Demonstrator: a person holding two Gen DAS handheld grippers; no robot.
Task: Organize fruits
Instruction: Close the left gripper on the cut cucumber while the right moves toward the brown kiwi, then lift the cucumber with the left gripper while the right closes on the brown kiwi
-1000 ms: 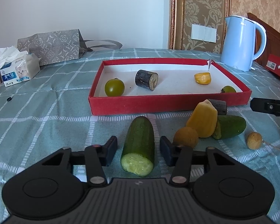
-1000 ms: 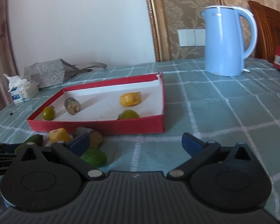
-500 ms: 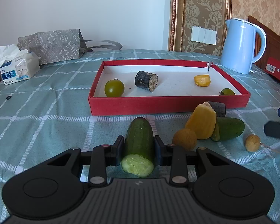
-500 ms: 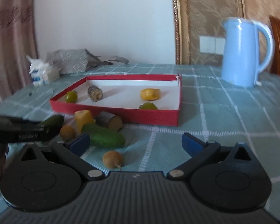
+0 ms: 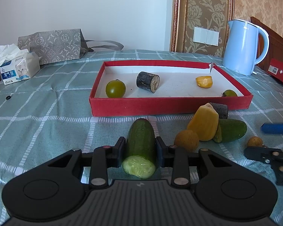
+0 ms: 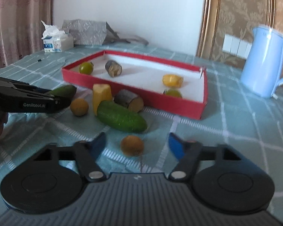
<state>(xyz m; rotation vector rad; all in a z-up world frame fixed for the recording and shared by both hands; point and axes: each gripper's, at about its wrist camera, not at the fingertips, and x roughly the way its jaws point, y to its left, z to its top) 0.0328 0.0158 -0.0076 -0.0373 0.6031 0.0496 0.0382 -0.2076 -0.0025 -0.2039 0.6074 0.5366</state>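
Observation:
My left gripper (image 5: pixel 141 141) is shut on a cut cucumber half (image 5: pixel 140 135) that lies on the tablecloth in front of the red tray (image 5: pixel 169 105). My right gripper (image 6: pixel 136 138) has its jaws closing around a small brown round fruit (image 6: pixel 132 145), and the blue pads (image 6: pixel 174 145) stand clear of it. Beside these lie a second cucumber piece (image 6: pixel 120 118), a yellow chunk (image 6: pixel 101 96), a dark log-like piece (image 6: pixel 131 101) and another brown round fruit (image 6: pixel 79 107). Inside the tray are two green round fruits, a dark stub (image 5: pixel 147 82) and a yellow piece (image 5: pixel 203 82).
A pale blue kettle (image 5: pixel 243 47) stands at the back right, with a red box (image 5: pixel 281 73) beside it. A tissue box (image 5: pixel 17 69) and a grey paper bag (image 5: pixel 51 45) sit at the back left. A small black object (image 5: pixel 8 97) lies on the cloth at left.
The left jaws have shut on the cucumber half. The right gripper has swung and rolled towards the loose fruits, and its jaws have narrowed around the small brown fruit.

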